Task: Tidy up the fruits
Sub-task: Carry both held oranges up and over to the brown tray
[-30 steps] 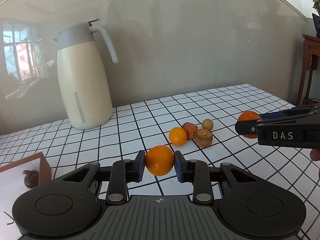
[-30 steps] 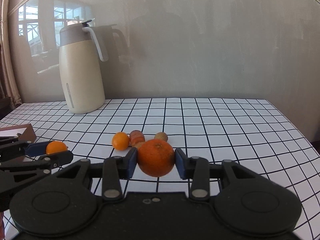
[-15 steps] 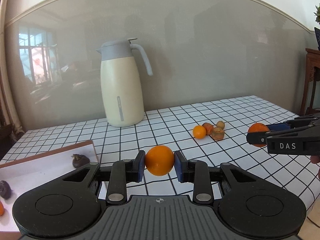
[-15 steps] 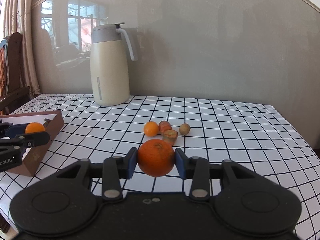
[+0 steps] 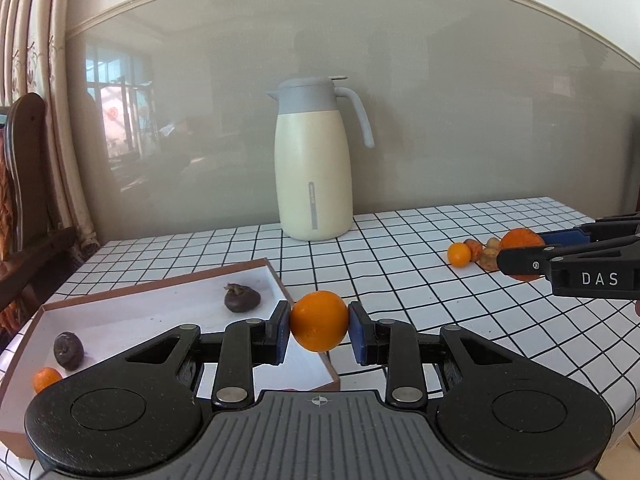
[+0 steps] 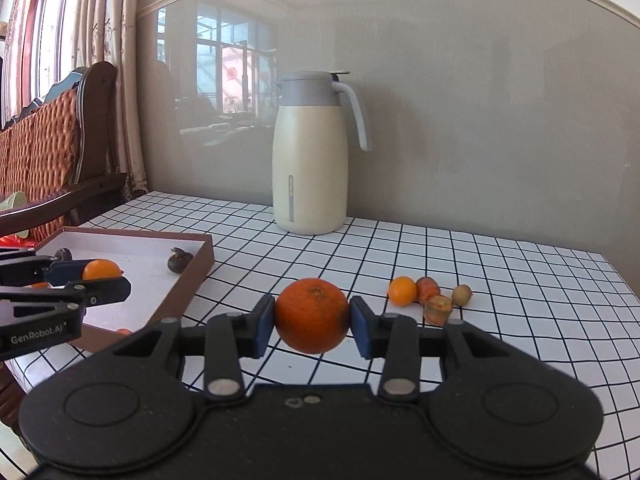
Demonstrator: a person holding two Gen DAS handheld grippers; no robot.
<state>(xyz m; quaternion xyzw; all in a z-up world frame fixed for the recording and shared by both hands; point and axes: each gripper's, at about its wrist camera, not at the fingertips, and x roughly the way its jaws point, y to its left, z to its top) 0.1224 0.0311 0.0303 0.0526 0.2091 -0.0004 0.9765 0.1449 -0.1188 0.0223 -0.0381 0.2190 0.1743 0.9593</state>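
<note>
Left hand-held gripper (image 5: pixel 319 327) clamped on a small orange (image 5: pixel 319 321), blue pads (image 5: pixel 282 329) pressing both sides. Fruit hangs off the surface (image 5: pixel 400 264), right over the near-right corner of the brown tray (image 5: pixel 256 267).

Right hand-held gripper (image 6: pixel 312 320) clamped on a bigger orange (image 6: pixel 312 315), also held in the air, above the gridded surface just right of the tray. Both hand-held grippers tilt slightly down toward the wall. From the left wrist view the right one comes in from the right edge, level, with a bit of a fingertip under it.

Count in tray, left view: two dark fruits (image 5: pixel 242 298), one small orange fruit (image 5: pixel 46 378) at the near-left corner. Something orange-red just shows at the tray's near edge behind the hand-held gripper, can't tell what.

Loose on the surface, right view: four pieces in a cluster, one small tangerine (image 6: pixel 402 291), two orange-red chunks (image 6: pixel 438 309), one brownish round fruit (image 6: pixel 462 295). Well apart from the tray.

One cream jug (image 6: pixel 310 156) with grey lid, upright at the wall. One wooden chair (image 6: pixel 60 148) left of the surface.
</note>
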